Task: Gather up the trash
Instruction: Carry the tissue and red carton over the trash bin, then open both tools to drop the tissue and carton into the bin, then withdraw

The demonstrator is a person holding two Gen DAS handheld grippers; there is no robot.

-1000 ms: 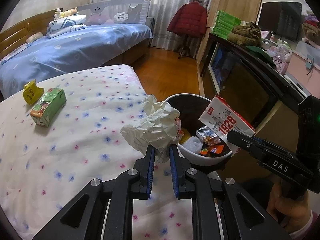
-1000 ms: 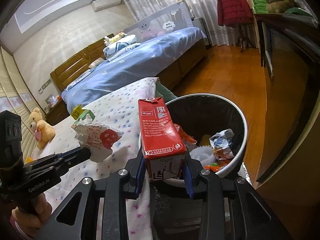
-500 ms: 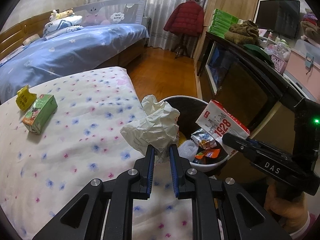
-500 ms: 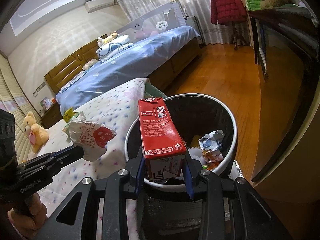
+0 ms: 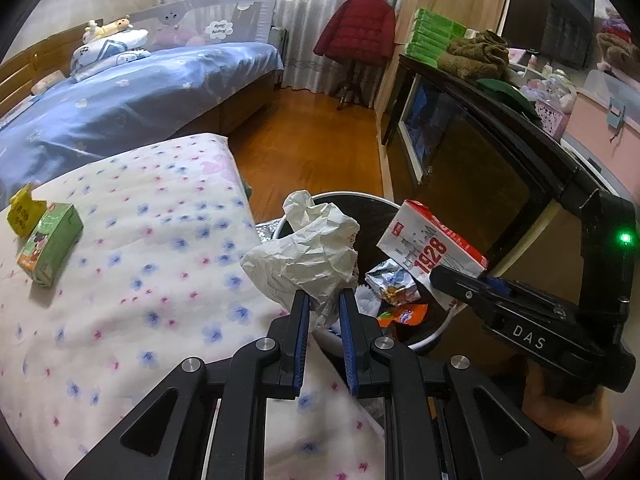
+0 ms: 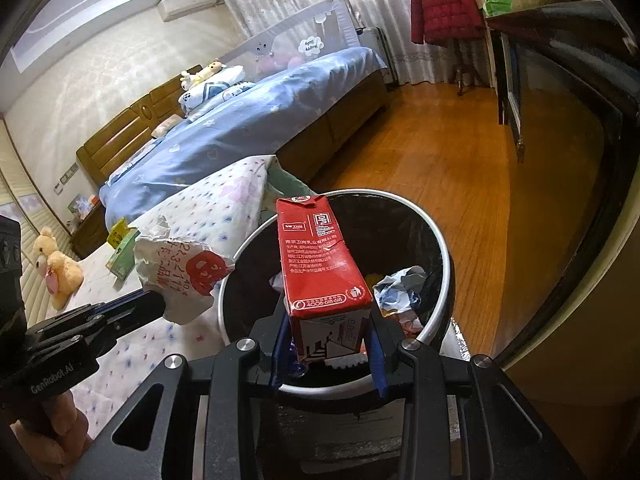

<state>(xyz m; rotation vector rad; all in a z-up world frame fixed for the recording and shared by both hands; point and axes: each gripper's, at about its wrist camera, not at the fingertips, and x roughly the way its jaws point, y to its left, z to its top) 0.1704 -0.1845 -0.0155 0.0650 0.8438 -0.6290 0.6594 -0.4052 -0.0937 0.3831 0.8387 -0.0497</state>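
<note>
Claws (image 5: 324,300) (image 6: 326,334) grip one wrapper (image 5: 304,256), one carton (image 6: 324,264).

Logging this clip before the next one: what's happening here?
A person with a gripper in each hand is clearing trash off a bed. The left gripper is shut on a crumpled paper wrapper, the right gripper on a red milk carton. Both hang over or near the rim of the trash bin, which already holds wrappers. A green carton remains on the floral bedspread.
</note>
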